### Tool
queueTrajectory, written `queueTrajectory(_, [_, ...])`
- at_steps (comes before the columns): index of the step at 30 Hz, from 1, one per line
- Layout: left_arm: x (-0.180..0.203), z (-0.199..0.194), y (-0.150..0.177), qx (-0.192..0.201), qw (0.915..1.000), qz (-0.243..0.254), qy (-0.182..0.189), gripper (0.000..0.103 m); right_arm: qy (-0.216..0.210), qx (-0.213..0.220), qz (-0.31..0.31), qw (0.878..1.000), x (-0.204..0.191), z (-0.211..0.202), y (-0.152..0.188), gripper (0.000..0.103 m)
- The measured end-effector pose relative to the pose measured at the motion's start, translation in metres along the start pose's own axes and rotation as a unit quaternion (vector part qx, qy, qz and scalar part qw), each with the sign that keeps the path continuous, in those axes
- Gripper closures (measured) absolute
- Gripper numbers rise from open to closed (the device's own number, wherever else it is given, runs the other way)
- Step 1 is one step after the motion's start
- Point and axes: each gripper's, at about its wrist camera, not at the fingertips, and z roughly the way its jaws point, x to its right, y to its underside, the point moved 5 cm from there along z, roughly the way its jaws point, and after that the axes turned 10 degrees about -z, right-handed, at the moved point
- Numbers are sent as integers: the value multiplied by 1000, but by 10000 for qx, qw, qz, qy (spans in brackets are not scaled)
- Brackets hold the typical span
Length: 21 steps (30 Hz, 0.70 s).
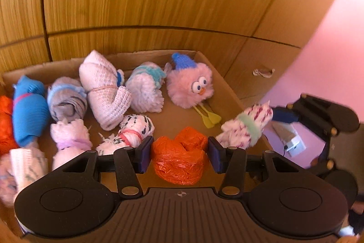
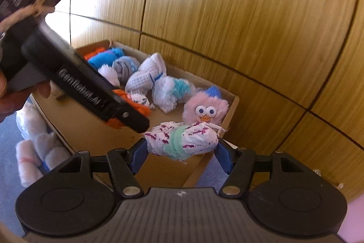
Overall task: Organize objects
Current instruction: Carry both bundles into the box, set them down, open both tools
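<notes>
The left tongs (image 1: 179, 153) are clamped on an orange crinkled bundle (image 1: 179, 158), held over the near part of the cardboard box (image 1: 229, 88). The right tongs (image 2: 179, 155) are clamped on a white bundle with purple flecks and a green band (image 2: 182, 140), held above the box's near rim. Both bundles appear light, soft and compressible; a grip across the middle, at the band, should hold best. Further in lie other tied cloth rolls and a pink fuzzy toy (image 1: 190, 89).
</notes>
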Motion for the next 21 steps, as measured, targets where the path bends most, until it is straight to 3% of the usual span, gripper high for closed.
queueTrajectory(5, [-4, 17, -7, -83, 9996, -248, -62, 46, 73, -1, -105, 9999, 4, 5, -4, 40])
queueTrajectory(11, [-7, 19, -3, -16, 9993, -363, -69, 46, 89, -82, -629, 9979, -10, 10, -6, 45])
queueTrajectory(21, [-4, 22, -3, 58, 9993, -373, -78, 41, -7, -280, -645, 9975, -12, 18, -4, 52])
